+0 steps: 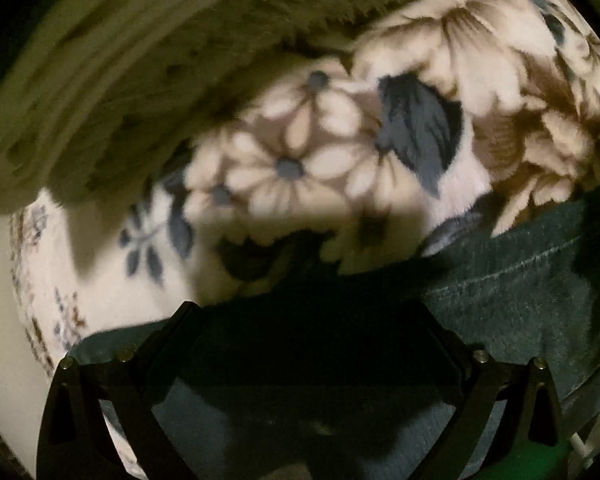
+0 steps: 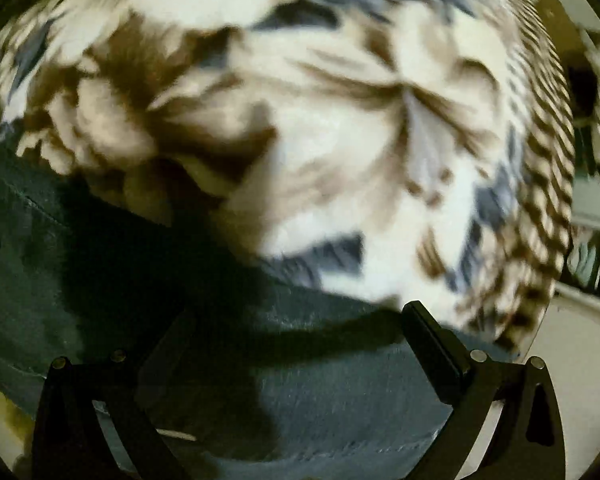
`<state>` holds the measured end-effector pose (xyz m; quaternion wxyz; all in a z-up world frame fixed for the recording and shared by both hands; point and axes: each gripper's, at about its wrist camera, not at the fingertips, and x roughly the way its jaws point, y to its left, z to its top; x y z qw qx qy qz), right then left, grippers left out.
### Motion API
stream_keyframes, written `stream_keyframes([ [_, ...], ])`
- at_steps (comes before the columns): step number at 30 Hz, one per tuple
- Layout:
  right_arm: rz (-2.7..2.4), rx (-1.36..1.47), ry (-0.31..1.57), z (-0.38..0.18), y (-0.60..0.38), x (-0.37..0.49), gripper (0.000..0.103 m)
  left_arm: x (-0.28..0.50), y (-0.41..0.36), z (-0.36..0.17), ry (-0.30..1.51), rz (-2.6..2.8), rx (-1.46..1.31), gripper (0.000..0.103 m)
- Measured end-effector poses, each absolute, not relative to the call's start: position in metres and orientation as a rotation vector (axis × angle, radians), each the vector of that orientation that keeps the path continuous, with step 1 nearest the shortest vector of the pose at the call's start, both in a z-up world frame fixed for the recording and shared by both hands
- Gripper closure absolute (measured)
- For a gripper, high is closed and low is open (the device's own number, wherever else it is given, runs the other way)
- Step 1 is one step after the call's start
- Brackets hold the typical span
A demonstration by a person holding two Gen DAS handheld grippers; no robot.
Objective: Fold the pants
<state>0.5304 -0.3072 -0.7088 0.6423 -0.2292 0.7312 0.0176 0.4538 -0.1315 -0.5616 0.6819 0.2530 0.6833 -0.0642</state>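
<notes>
Dark blue-green pants (image 1: 520, 292) lie on a floral blanket (image 1: 320, 152). In the left wrist view the cloth fills the lower half and runs under my left gripper (image 1: 306, 312), whose black fingers stand wide apart just above the dark fabric. In the right wrist view the pants (image 2: 100, 260) cover the lower left, a seam showing near the bottom. My right gripper (image 2: 300, 316) is open, its fingers spread over the cloth near the pants' edge. Neither holds anything that I can see.
The blanket (image 2: 320, 120) has cream, brown and blue flowers and a striped border at the right. A green fuzzy cover (image 1: 160, 60) lies at the upper left. Pale floor (image 2: 572, 360) shows beyond the bed edge on the right.
</notes>
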Motion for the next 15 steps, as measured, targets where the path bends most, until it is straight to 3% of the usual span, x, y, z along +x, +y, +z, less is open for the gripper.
stream_keyframes([
  [2,0.084,-0.541,1.680,-0.713,-0.308,0.534,0.005,0.458,-0.130,-0.563,1.540,-0.190,0.551,0.001],
  [3,0.107,-0.535,1.693,-0.713,-0.309,0.536,0.012,0.461,-0.128,-0.563,1.545,-0.223,0.533,0.006],
  [5,0.155,-0.511,1.712,-0.711,-0.311,0.538,0.025,0.464,-0.125,-0.560,1.561,-0.304,0.464,0.025],
  [7,0.207,-0.503,1.712,-0.705,-0.310,0.536,0.053,0.462,-0.124,-0.552,1.554,-0.363,0.433,0.067],
  [9,0.235,-0.459,1.705,-0.696,-0.311,0.533,0.080,0.458,-0.131,-0.544,1.520,-0.379,0.471,0.084],
  [10,0.238,-0.442,1.700,-0.694,-0.312,0.532,0.086,0.457,-0.133,-0.540,1.504,-0.375,0.482,0.092],
  [15,0.179,-0.311,1.636,-0.669,-0.333,0.518,0.092,0.450,-0.123,-0.513,1.452,-0.362,0.406,0.098],
])
